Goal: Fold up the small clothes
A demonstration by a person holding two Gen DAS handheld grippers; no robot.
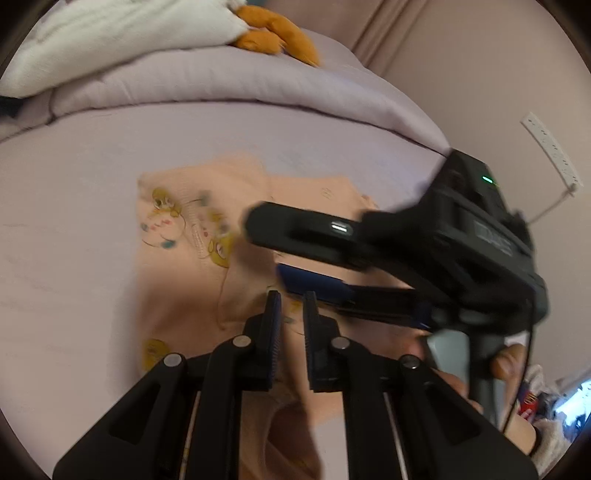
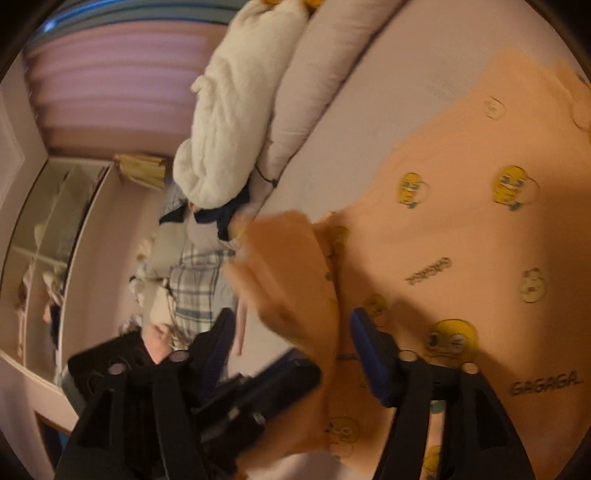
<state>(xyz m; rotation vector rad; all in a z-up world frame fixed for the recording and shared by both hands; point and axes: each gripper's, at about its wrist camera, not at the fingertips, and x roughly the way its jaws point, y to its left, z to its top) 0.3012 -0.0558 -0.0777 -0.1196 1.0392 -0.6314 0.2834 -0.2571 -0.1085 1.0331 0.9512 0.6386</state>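
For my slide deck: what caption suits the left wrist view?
Left tool nearly shut above a peach garment on the bed, right tool crossing in front.

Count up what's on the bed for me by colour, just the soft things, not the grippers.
Peach: 1, the printed garment
White: 1, the fluffy blanket
Orange: 1, the plush toy
Plaid: 1, the checked cloth
Total: 4

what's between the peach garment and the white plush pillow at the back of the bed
In the left wrist view, bare lilac bedsheet and then a rolled lilac duvet lie between the peach garment and the white plush pillow. Nothing else sits there.
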